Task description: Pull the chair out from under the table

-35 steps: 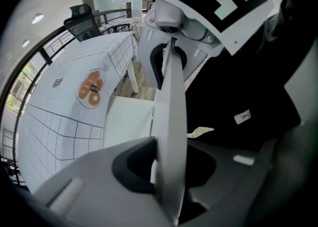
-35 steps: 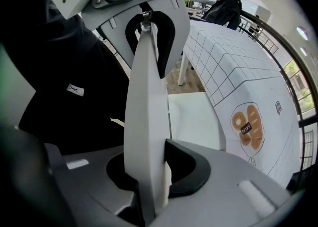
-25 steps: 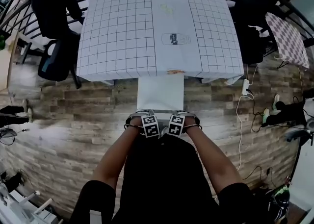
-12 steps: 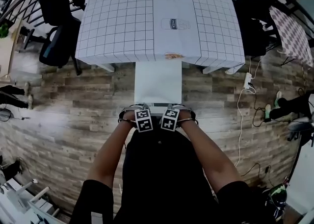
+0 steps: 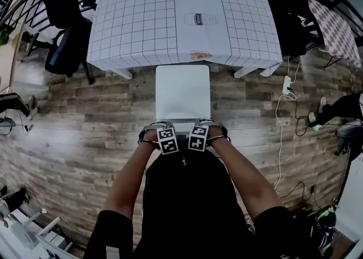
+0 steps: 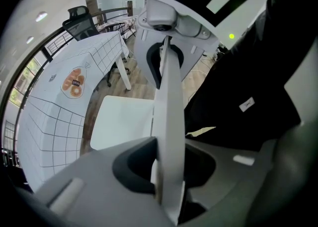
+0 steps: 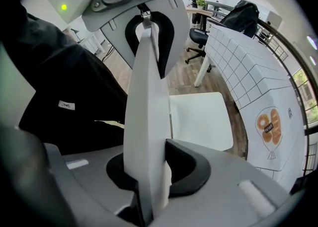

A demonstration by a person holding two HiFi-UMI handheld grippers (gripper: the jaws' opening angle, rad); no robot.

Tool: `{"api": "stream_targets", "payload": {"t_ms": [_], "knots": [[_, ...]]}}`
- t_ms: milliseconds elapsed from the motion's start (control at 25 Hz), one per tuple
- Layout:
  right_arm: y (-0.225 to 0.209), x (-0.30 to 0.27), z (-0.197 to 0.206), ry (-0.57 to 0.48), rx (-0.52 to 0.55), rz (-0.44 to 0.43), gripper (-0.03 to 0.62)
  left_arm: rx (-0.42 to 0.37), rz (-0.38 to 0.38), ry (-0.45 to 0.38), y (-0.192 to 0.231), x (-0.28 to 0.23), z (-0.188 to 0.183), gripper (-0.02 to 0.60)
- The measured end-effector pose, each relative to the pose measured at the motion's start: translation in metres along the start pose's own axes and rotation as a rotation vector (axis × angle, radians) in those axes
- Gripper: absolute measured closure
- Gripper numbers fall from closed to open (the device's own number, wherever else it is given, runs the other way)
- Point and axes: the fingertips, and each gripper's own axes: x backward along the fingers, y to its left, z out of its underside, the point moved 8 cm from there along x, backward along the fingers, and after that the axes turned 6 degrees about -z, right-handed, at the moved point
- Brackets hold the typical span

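Note:
The white chair (image 5: 182,90) stands just in front of the table (image 5: 136,20), which wears a grid-patterned cloth; the whole seat shows clear of the table's near edge. My left gripper (image 5: 164,133) and right gripper (image 5: 199,131) sit side by side on the top of the backrest. In the left gripper view the thin white backrest (image 6: 169,121) runs between the jaws of my left gripper (image 6: 166,171), which is shut on it. In the right gripper view my right gripper (image 7: 149,171) is clamped the same way on the backrest (image 7: 146,121), with the seat (image 7: 198,119) beyond.
Black office chairs stand at the table's left (image 5: 62,54) and right (image 5: 289,20). A power strip with a white cable (image 5: 285,85) lies on the wood floor at right. A checked table (image 5: 334,25) is far right. Someone's feet (image 5: 14,102) show at left.
The chair has slid out from under the table toward me, and more of its seat shows now. Both grippers came back with it, still on the backrest.

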Motion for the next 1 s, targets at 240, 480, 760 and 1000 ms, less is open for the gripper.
{"api": "stream_targets", "payload": {"t_ms": [240,480,760,1000], "knots": [[0.034,-0.011,0.008,0.009,0.008,-0.013,0.511,-0.003,0.01,0.0,-0.038,-0.005,-0.003,0.495],[0.052,-0.011,0.003,0.038,0.034,-0.01,0.511,0.003,0.003,0.011,-0.056,0.001,0.001,0.494],[0.098,0.026,-0.002,-0.014,0.003,-0.005,0.509,0.018,0.005,0.023,-0.093,0.05,-0.005,0.494],[0.076,-0.006,0.009,-0.024,-0.045,-0.036,0.49,-0.03,0.013,-0.011,-0.079,0.011,-0.002,0.492]]}}
